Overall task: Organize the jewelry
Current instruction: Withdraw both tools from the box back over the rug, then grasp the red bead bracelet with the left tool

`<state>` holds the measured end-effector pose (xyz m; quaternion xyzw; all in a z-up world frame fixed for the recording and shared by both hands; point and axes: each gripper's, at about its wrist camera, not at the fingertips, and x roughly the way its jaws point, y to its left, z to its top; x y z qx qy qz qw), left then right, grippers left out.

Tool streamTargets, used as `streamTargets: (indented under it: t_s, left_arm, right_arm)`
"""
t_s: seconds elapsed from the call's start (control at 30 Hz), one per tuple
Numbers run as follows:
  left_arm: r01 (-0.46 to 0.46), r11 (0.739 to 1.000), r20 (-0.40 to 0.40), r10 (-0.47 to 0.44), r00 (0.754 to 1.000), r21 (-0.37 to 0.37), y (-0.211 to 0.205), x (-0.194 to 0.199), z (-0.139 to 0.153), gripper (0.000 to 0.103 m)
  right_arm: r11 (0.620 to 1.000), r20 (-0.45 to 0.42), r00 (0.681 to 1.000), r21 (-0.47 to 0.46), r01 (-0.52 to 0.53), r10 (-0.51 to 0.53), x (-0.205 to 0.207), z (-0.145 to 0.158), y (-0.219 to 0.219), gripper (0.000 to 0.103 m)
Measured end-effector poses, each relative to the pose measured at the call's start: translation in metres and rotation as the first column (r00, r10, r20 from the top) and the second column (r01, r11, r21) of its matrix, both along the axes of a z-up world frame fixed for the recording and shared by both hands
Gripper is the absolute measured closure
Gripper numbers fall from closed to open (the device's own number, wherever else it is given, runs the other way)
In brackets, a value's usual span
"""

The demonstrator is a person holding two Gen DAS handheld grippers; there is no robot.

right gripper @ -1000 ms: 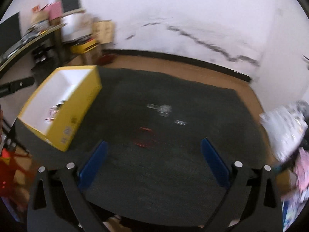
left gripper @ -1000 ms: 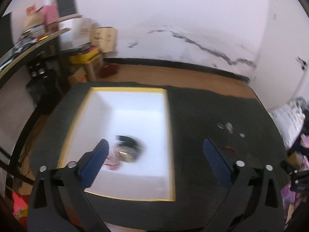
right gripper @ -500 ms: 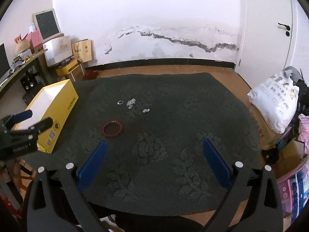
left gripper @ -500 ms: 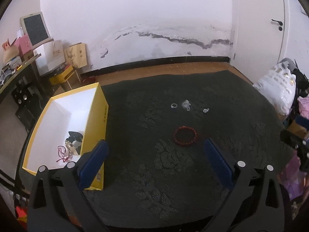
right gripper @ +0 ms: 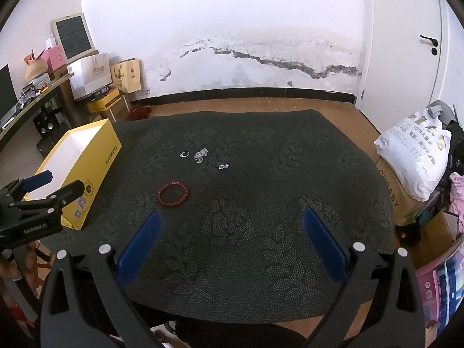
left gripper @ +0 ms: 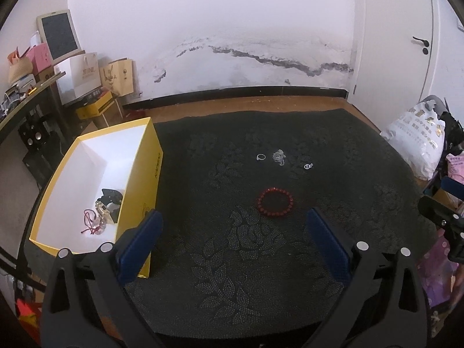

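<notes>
A red bead bracelet (left gripper: 275, 202) (right gripper: 172, 193) lies on the dark patterned cloth. Behind it lie a silver ring (left gripper: 261, 157) (right gripper: 184, 154), a silver chain (left gripper: 279, 157) (right gripper: 200, 155) and a small silver piece (left gripper: 308, 166) (right gripper: 224, 166). A yellow box (left gripper: 150, 171) (right gripper: 95, 162) stands at the left with a watch and a red cord (left gripper: 100, 213) inside. My left gripper (left gripper: 233, 240) is open above the cloth's near part, empty. My right gripper (right gripper: 230, 239) is open and empty too, further right. The left gripper (right gripper: 52, 187) shows at the left edge of the right wrist view.
The cloth-covered table (right gripper: 290, 174) ends at a rounded front edge. A white sack (right gripper: 417, 156) on a cardboard box stands to the right. A shelf with boxes and paper bags (left gripper: 87, 75) lines the left wall. A door (right gripper: 429, 43) is at the back right.
Both grippers have pulled back and risen from the box and the cloth. The left one swung right from over the box. The watch now lies still in the box.
</notes>
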<state>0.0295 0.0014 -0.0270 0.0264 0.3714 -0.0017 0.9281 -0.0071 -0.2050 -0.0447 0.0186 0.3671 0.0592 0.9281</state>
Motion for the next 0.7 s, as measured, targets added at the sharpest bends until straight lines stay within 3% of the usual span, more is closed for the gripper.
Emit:
streamTargets:
  t_s: [0.4, 0.7]
  left_arm:
    - [-0.001, 1.000, -0.030, 0.001, 1.000, -0.001, -0.001, 0.008, -0.022, 0.006]
    - [-0.036, 0.998, -0.116, 0.031, 0.993, -0.041, -0.033, 0.050, -0.099, 0.006]
  right_arm:
    - [1.000, 0.012, 1.000, -0.018, -0.008, 0.008, -0.002, 0.001, 0.004, 0.008]
    - [1.000, 0.003, 1.000, 0.022, 0.010, -0.010, 0.002, 0.001, -0.010, 0.008]
